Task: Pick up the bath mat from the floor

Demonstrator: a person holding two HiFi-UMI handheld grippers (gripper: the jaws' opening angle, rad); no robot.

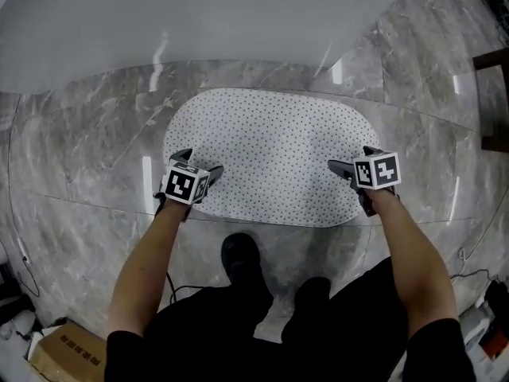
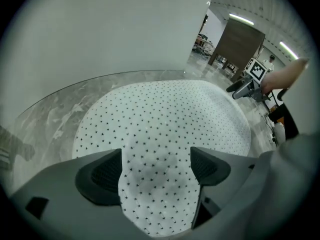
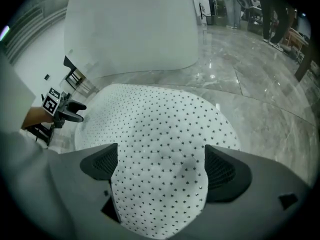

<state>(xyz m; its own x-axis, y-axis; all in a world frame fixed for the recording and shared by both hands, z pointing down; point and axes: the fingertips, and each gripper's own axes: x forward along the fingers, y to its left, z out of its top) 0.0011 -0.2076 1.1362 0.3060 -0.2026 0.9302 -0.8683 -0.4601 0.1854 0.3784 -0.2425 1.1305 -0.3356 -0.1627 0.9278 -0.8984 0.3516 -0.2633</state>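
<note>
Spread flat on the grey marble-tiled floor (image 1: pixel 87 134), just short of a plain white wall panel (image 1: pixel 199 22): 1 white oval fabric bath mat peppered with small dark dots (image 1: pixel 270 153). Long axis left to right across the person's front, so 1 rounded end for each hand. Near long edge closest to the 2 dark shoes (image 1: pixel 238 253).

Over the near-left corner of the bath mat, the left gripper with its marker cube (image 1: pixel 200 160); over the near-right end, the right gripper (image 1: pixel 350 157). Roughly equal reach on both sides, neither clearly nearer. Well apart from each other, with almost the whole length of the mat between.

Seen along the left gripper (image 2: pixel 155 161): 2 jaws spread wide, dotted fabric (image 2: pixel 165 119) filling the gap but pressed by neither pad, mat stretching forward and to the right. Same along the right gripper (image 3: pixel 161 159): jaws wide apart, nothing pinched, mat (image 3: pixel 160 129) running ahead and to the left. Hard to tell whether the tips touch the fabric or hang just above it.

Probably next: down onto the near edge, then closing on a fold at each end, both together to keep the mat level.
</note>
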